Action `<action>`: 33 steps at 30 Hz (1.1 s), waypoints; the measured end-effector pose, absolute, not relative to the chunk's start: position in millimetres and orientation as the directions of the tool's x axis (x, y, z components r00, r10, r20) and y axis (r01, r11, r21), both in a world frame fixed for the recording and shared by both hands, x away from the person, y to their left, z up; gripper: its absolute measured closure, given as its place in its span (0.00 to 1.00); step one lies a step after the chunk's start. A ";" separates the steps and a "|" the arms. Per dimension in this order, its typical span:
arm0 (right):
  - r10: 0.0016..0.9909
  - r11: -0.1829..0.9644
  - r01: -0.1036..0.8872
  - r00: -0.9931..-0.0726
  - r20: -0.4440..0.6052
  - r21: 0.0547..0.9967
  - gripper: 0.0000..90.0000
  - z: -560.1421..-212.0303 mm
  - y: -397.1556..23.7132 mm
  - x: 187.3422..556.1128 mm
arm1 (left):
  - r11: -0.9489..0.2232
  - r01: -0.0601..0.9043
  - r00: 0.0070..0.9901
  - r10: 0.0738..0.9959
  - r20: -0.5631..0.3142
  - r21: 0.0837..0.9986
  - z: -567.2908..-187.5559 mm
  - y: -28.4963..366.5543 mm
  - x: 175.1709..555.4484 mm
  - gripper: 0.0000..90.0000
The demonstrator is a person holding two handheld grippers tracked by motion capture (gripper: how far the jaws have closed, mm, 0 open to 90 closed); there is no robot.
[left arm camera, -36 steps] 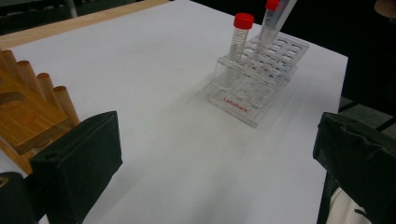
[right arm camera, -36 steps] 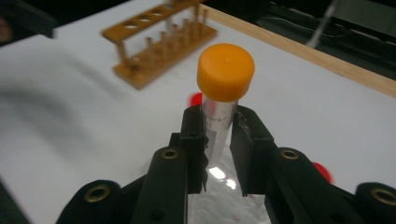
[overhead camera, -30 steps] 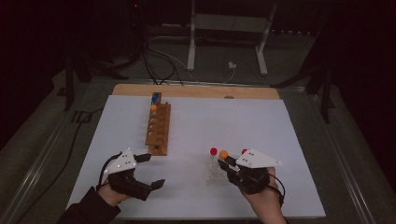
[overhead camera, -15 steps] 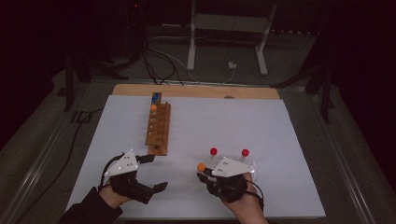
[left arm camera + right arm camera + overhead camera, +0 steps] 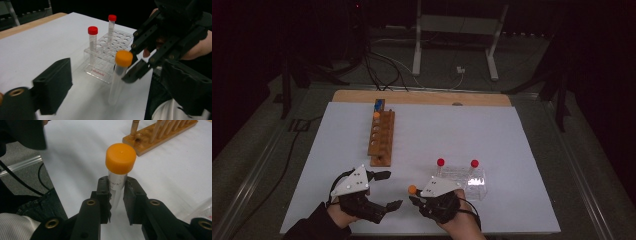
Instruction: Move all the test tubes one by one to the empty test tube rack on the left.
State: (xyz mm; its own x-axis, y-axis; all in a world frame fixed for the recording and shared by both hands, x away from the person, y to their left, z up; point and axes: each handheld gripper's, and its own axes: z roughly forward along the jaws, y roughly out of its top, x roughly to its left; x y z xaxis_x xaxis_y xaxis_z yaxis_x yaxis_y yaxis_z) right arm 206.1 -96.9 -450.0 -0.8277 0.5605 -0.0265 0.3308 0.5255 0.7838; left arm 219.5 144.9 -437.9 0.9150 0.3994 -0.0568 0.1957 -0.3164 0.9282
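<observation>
The right gripper (image 5: pixel 414 196), low in the middle of the high view, has its jaws pinched on the orange-capped tube (image 5: pixel 117 173), which stands upright between them with its cap poking above the jaw tips, and the clear plastic rack (image 5: pixel 467 180) with its two red-capped tubes (image 5: pixel 92 41) sits just right of it. The left gripper (image 5: pixel 389 190) at lower left has its jaws spread with nothing between them, though they've just been closing a bit. There's loads of bare white table (image 5: pixel 452 130) up the middle, the wooden rack (image 5: pixel 381 137) sits upper left, and both hands come in low near the bottom edge with the grippers pointing toward each other.
</observation>
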 end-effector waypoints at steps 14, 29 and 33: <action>0.549 0.532 0.330 -0.836 -0.020 0.780 0.84 -451.3 -94.2 204.9 | -0.346 0.171 0.919 0.393 -0.023 0.923 -449.3 125.5 226.1 0.48; 0.553 0.528 0.330 -0.833 -0.022 0.783 0.84 -450.8 -95.7 206.0 | -0.356 0.148 0.943 0.331 -0.023 0.923 -450.8 115.2 228.9 0.78; 0.555 0.519 0.332 -0.832 -0.016 0.788 0.84 -449.8 -96.5 205.8 | -0.355 0.139 0.943 0.334 -0.014 0.924 -448.3 116.0 229.0 0.80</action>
State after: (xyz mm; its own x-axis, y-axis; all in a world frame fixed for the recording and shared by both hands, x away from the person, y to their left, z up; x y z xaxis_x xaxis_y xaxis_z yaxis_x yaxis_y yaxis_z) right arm 205.8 -96.5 -449.8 -0.8315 0.5553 -0.0161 0.3316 0.5193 0.7876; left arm 229.0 116.0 -448.3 0.9426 0.3337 -0.0138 0.1393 -0.3552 0.9244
